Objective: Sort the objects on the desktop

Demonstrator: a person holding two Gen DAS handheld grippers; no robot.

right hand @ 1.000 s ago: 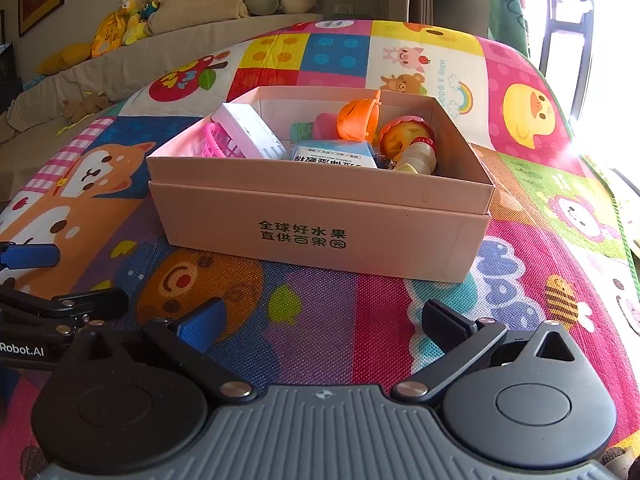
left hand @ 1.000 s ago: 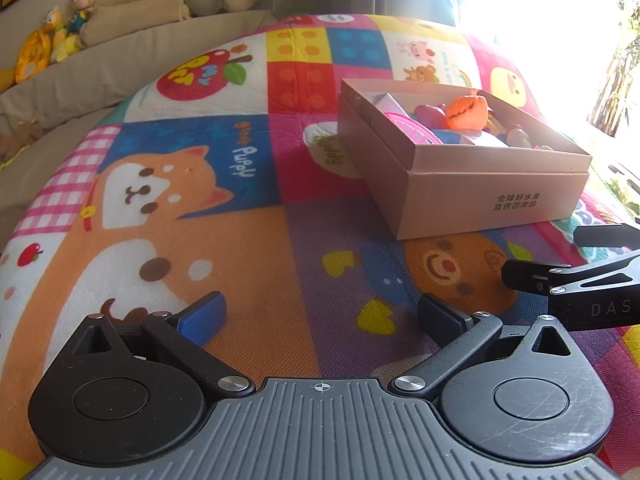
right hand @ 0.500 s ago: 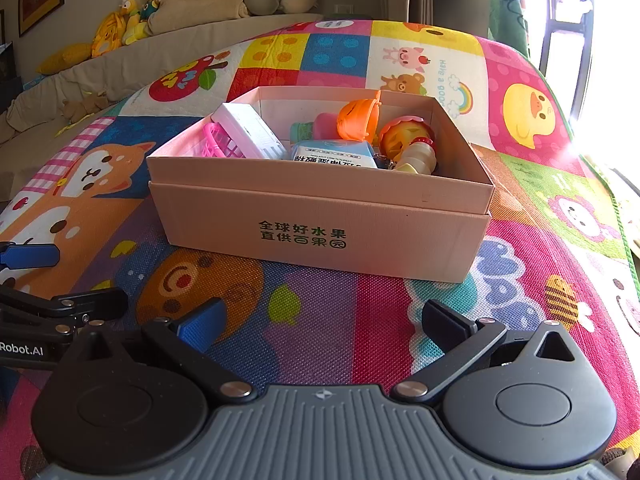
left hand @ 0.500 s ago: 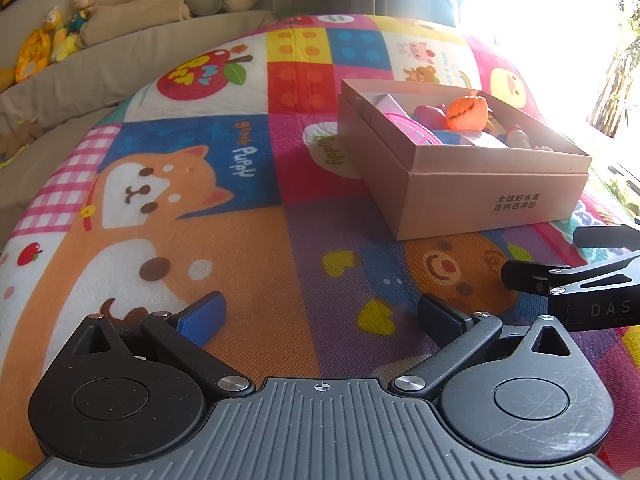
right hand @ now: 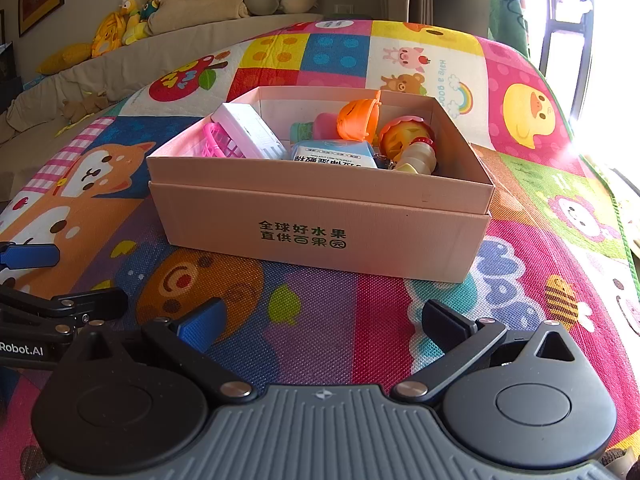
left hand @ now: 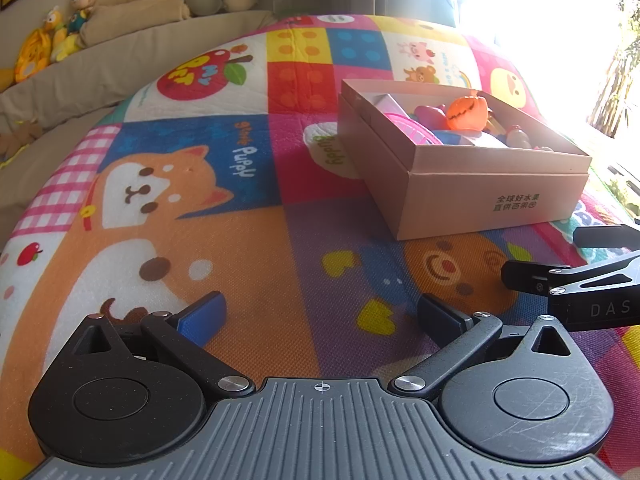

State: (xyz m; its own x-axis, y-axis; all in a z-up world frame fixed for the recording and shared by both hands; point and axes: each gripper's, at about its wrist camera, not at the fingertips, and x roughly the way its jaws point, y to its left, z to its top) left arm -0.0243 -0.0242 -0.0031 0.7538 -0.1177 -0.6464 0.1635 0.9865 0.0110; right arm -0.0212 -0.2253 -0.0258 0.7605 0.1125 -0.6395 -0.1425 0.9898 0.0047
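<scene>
Both grippers held low over the play mat (left hand: pixel 248 248), side by side and near each other. Left gripper (left hand: pixel 320 316): fingers spread wide, nothing between them, only bare mat ahead of the tips. Right gripper (right hand: pixel 320 316): fingers also spread wide and empty. Straight ahead of the right fingers, a little beyond the tips, stood the cardboard box (right hand: pixel 320 220); from the left fingers, ahead and off to the right side. Inside the box, already collected: a white carton (right hand: pixel 248 130) leaning on a pink basket (right hand: pixel 218 142) at the left part, a blue wipes pack (right hand: pixel 336 156) in the middle, an orange pumpkin toy (right hand: pixel 358 118) behind it, a round orange-red toy (right hand: pixel 404 138) and a small pale bottle (right hand: pixel 418 158) at the right part. No loose object seen on the mat between or in front of either pair of fingers, so sorting judged nearly or fully finished. Possible trouble from here: with the two grippers so near, a careless sideways swing could knock one against the other. Also, a forward push of the right fingers could strike the near wall and slide the light box over the smooth mat. Strong window glare at the far right edge could hide a small remaining item there; impossible to tell from these views.
</scene>
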